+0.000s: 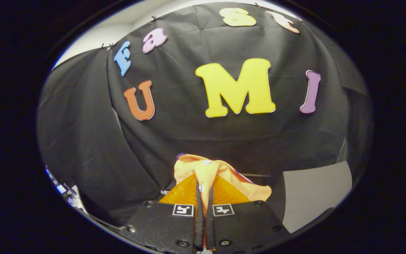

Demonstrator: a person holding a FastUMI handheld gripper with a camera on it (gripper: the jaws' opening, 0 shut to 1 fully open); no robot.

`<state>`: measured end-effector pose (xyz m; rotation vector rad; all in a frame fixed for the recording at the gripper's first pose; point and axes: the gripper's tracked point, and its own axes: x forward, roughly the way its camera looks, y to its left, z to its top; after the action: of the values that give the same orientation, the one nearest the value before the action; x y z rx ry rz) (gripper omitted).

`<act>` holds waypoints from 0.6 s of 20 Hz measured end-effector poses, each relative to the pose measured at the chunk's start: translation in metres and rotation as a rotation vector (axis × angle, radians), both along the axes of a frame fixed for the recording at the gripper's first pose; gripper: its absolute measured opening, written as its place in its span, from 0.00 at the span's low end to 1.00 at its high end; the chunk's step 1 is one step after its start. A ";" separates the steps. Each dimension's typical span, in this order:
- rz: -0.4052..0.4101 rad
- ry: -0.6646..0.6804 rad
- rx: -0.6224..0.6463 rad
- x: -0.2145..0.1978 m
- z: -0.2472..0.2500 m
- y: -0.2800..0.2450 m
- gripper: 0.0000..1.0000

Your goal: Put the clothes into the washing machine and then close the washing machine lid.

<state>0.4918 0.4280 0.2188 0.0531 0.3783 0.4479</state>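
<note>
I have the orange garment (220,176) pinched between the nearly closed fingers of the hand-held gripper (204,197), bunched at twelve o'clock just ahead of the tips. I judge the thin fold could slip free, since most cloth hangs loose.

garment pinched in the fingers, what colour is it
Orange garment, with a small pale button near its top fold; the gripper is shut on it. Best seen in the gripper view.
</note>
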 end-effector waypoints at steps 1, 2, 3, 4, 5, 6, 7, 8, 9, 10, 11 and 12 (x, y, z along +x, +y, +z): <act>0.006 0.018 -0.006 0.006 -0.013 0.007 0.07; 0.011 0.039 -0.007 0.012 -0.024 0.013 0.07; 0.014 0.056 -0.012 0.016 -0.035 0.019 0.07; 0.017 0.070 -0.020 0.022 -0.046 0.023 0.07; 0.020 0.084 -0.029 0.026 -0.057 0.028 0.07; 0.022 0.102 -0.033 0.032 -0.070 0.033 0.07; 0.022 0.125 -0.037 0.037 -0.084 0.036 0.07; 0.019 0.150 -0.042 0.044 -0.098 0.039 0.07; 0.014 0.173 -0.049 0.050 -0.111 0.041 0.07; 0.007 0.196 -0.060 0.057 -0.124 0.042 0.07; 0.003 0.219 -0.068 0.062 -0.137 0.042 0.07; -0.003 0.239 -0.075 0.068 -0.150 0.042 0.07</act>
<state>0.5600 0.4702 0.0691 0.0343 0.6292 0.4253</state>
